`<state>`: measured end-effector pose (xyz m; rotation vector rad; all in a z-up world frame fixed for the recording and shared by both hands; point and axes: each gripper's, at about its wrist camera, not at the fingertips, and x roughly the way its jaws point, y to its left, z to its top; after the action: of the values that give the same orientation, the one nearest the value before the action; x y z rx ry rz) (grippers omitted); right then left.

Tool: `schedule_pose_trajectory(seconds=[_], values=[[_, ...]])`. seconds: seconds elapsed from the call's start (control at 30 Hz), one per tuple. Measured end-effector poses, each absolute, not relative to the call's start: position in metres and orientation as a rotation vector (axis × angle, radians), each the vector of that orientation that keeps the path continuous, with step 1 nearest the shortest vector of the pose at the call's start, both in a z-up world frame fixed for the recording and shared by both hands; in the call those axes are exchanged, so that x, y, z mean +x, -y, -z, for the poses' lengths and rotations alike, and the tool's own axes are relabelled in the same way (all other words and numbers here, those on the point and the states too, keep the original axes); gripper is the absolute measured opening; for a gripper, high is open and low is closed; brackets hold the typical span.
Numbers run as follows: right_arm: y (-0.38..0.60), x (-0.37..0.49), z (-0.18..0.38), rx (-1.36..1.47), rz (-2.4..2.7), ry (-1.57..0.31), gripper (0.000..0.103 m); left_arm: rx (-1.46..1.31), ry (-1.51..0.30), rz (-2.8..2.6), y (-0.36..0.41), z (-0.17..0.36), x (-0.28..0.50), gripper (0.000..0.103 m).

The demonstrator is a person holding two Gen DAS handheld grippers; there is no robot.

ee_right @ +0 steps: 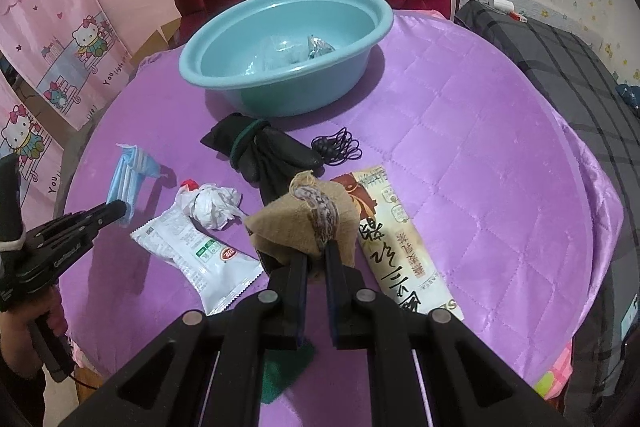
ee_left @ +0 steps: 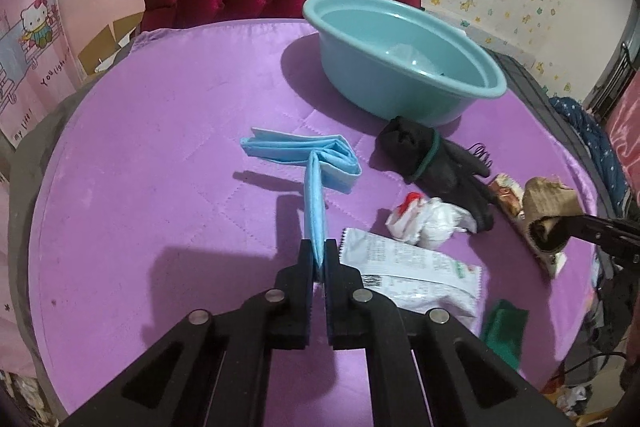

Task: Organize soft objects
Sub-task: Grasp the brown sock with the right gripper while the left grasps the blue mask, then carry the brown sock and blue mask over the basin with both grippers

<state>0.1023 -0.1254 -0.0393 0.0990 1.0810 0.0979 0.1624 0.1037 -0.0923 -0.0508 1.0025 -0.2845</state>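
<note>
Left gripper (ee_left: 319,251) pinched tight on blue face mask (ee_left: 316,199), mask trailing forward onto purple quilt (ee_left: 160,147). Right gripper (ee_right: 318,259) clamped on burlap pouch (ee_right: 304,215), held over beige snack packet (ee_right: 400,239). Teal basin (ee_right: 288,39) beyond, past black glove (ee_right: 264,151); inside, clear wrapper and small foil packet (ee_right: 318,47).

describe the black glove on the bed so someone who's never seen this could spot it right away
Start at the teal basin at the far side of the purple bedspread. Just in front of it, on the near side, lies the black glove, bunched and ringed by a dark green band. It is the only black fabric piece; the small coil of thin black cord to its right is wiry, not cloth.
</note>
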Motion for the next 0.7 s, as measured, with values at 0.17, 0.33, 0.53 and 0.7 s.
schedule_pose_trajectory(seconds=[0.17,0.33,0.53,0.7], values=[[0.127,0.106,0.03,0.09,-0.11,-1.08,0.007,-0.051,-0.99,0.291,-0.099,0.078,0.156,0.004],[0.13,0.113,0.019,0.086,-0.122,-1.077,0.007,-0.053,-0.965,0.295,-0.094,0.058,0.151,0.004],[0.135,0.125,0.002,0.09,-0.143,-1.064,0.007,-0.05,-0.941,0.316,-0.083,0.038,0.153,0.004],[0.134,0.136,-0.013,0.067,-0.157,-1.047,0.007,-0.037,-0.911,0.345,-0.071,0.021,0.157,0.004]])
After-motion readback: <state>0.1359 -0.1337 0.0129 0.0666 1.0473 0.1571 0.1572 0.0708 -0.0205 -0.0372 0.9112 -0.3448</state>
